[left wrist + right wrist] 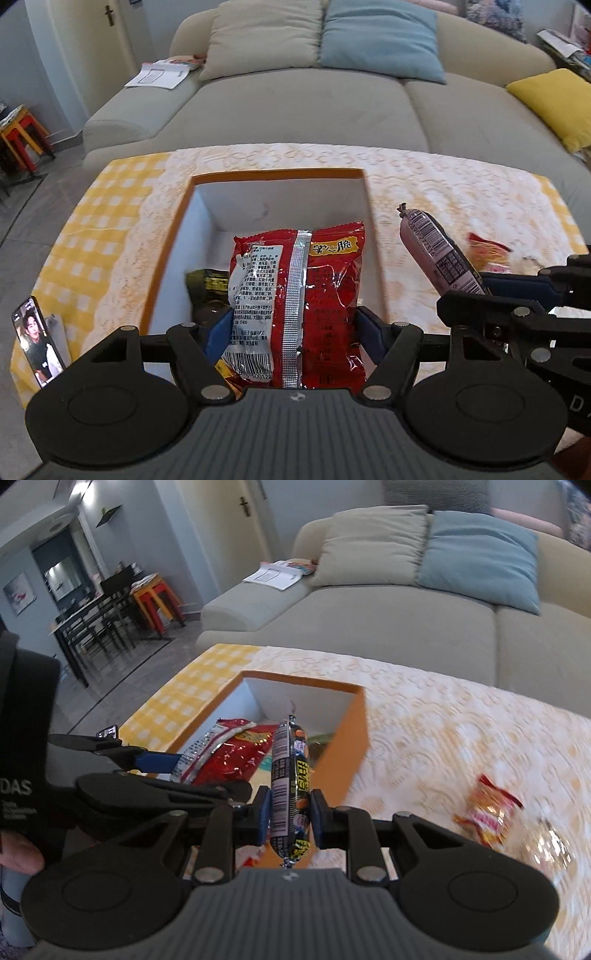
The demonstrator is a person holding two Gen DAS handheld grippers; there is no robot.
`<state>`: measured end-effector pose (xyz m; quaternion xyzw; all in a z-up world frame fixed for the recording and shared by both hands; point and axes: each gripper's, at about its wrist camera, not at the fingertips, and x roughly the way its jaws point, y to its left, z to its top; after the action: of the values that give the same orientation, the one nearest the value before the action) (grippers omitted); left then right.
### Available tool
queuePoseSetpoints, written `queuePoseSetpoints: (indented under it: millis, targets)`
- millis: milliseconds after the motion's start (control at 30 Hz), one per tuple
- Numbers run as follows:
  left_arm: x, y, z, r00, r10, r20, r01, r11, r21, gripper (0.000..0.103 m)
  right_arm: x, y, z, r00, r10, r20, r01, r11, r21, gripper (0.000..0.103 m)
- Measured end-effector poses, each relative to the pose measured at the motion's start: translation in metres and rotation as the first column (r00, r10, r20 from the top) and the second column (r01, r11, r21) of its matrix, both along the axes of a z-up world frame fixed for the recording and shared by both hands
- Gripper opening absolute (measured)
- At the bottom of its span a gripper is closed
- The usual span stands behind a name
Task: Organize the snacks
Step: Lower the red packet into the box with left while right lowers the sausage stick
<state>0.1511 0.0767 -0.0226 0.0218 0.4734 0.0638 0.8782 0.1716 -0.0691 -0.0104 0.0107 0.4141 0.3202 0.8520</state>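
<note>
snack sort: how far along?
Done: a dark packet already lies in the box. In hand: left tongs hold the red bag over the box; right tongs hold a sausage. Left: a small red packet on the table.

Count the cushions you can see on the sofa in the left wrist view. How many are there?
3: a beige cushion at the sofa's back left, a blue cushion beside it, and a yellow cushion on the right seat. More may lie beyond the frame.

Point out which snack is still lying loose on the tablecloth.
The small red-yellow packet, right of the box. The red bag and sausage are each gripped by a tool.
</note>
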Motion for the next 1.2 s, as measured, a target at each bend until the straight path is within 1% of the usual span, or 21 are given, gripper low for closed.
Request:
queuePoseSetpoints:
  millis: [233, 367, 467, 567, 700, 833, 1033, 1100, 1200]
  targets:
    - [0.025, 0.028, -0.015, 0.998, 0.042, -0.039, -0.041, 0.999, 0.019, 0.081, 0.03, 0.038, -0.013, 0.999, 0.035, -0.001, -0.035, 0.995, -0.089, 0.02]
    - [0.04, 0.04, -0.027, 0.996, 0.053, -0.065, -0.051, 0.998, 0.028, 0.081, 0.047, 0.056, -0.026, 0.999, 0.049, -0.007, -0.05, 0.989, -0.138, 0.02]
    - [0.05, 0.049, -0.035, 0.995, 0.064, -0.083, -0.062, 0.998, 0.023, 0.081, 0.061, 0.066, -0.032, 0.998, 0.055, -0.012, -0.056, 0.984, -0.169, 0.02]
    - [0.058, 0.055, -0.042, 0.994, 0.07, -0.083, -0.069, 0.998, 0.014, 0.081, 0.07, 0.075, -0.038, 0.998, 0.063, -0.008, -0.063, 0.978, -0.2, 0.02]
    - [0.069, 0.059, -0.055, 0.993, 0.068, -0.094, -0.069, 0.998, -0.004, 0.081, 0.083, 0.089, -0.05, 0.996, 0.088, -0.003, -0.086, 0.964, -0.251, 0.02]
    - [0.076, 0.058, -0.069, 0.993, 0.066, -0.098, -0.066, 0.998, 0.01, 0.081, 0.093, 0.098, -0.063, 0.995, 0.096, -0.007, -0.094, 0.951, -0.296, 0.02]
    - [0.087, 0.063, -0.08, 0.991, 0.073, -0.108, -0.073, 0.997, 0.002, 0.081, 0.1, 0.111, -0.076, 0.992, 0.127, 0.027, -0.109, 0.925, -0.363, 0.02]
    - [0.09, 0.064, -0.084, 0.991, 0.08, -0.108, -0.079, 0.997, 0.006, 0.081, 0.1, 0.118, -0.079, 0.987, 0.151, 0.044, -0.122, 0.911, -0.395, 0.02]
    - [0.093, 0.065, -0.088, 0.99, 0.083, -0.117, -0.083, 0.997, 0.01, 0.081, 0.104, 0.124, -0.087, 0.982, 0.181, 0.046, -0.144, 0.892, -0.429, 0.02]
